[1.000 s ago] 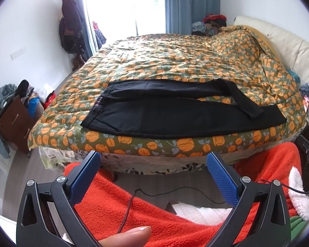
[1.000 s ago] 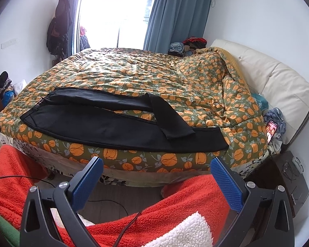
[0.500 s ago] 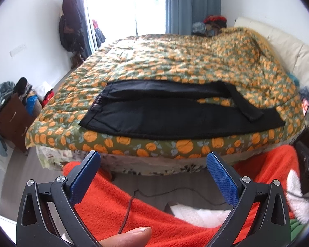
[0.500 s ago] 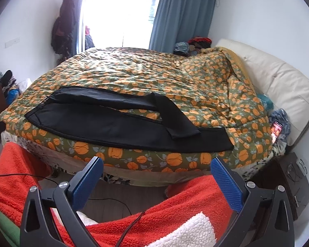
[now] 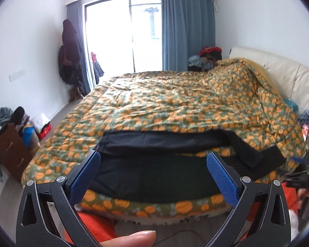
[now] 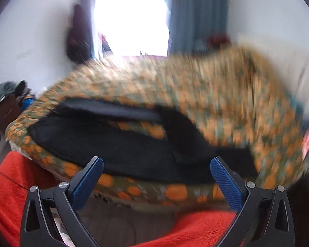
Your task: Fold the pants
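The left gripper stood wide apart, holding nothing, low in the frame before the black pants. The right gripper was likewise spread and empty. The pants lay across the near edge of the orange-patterned quilt; the right view was blurred.

- Orange-patterned quilt across the bed
- Blue curtain at 12 o'clock
- Brown dresser at 9 o'clock
- Cream headboard at 3 o'clock
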`<state>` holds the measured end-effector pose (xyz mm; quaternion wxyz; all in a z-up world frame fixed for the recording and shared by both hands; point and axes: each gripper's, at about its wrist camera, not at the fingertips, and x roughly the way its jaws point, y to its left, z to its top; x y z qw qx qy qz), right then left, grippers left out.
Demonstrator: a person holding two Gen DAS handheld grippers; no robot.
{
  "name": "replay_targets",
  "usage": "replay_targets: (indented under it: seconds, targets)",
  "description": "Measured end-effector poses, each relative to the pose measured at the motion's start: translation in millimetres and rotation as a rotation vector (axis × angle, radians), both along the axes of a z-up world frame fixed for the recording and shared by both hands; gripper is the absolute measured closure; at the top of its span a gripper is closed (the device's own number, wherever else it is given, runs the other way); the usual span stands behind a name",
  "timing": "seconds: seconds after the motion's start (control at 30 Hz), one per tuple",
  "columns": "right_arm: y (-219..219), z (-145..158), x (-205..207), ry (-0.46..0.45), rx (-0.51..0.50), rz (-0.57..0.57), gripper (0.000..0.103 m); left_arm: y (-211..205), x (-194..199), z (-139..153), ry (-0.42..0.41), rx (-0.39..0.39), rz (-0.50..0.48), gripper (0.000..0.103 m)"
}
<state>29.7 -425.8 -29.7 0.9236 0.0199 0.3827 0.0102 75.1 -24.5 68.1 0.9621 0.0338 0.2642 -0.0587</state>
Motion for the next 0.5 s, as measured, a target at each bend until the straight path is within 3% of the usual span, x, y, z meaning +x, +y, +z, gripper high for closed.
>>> replay_targets:
  seconds: [0.07,0.13,0.23,0.27,0.33,0.5]
  targets:
    - [-28.5,-32.7,30.2,0.133,0.05,-0.042,0.024,-6.2,6.0,-7.7,0.021,-0.016,0.002,0.0]
    - [-42.5,-61.9,56.6,0.23,0.08,-0.032,0.031,-11.9,12.5,-27.1,0.08,-0.023,0.003,0.0]
    - [-37.4,-94.2,93.1,0.275,-0.018,0.039,0.032,-17.9,19.6,-65.3,0.222,-0.021,0.002,0.0]
    - [-33.6,-100.1,99.8,0.282,-0.044,0.056,0.036,-19.0,23.1,-84.6,0.298,-0.015,0.002,0.0]
    - [-25.8,-124.9,126.2,0.319,-0.137,0.094,0.043,-19.8,24.9,-104.8,0.371,0.0,0.014,0.0]
    - [-35.1,-160.9,155.0,0.395,-0.192,0.094,0.069,-13.8,23.9,-131.6,0.437,0.04,0.071,0.0]
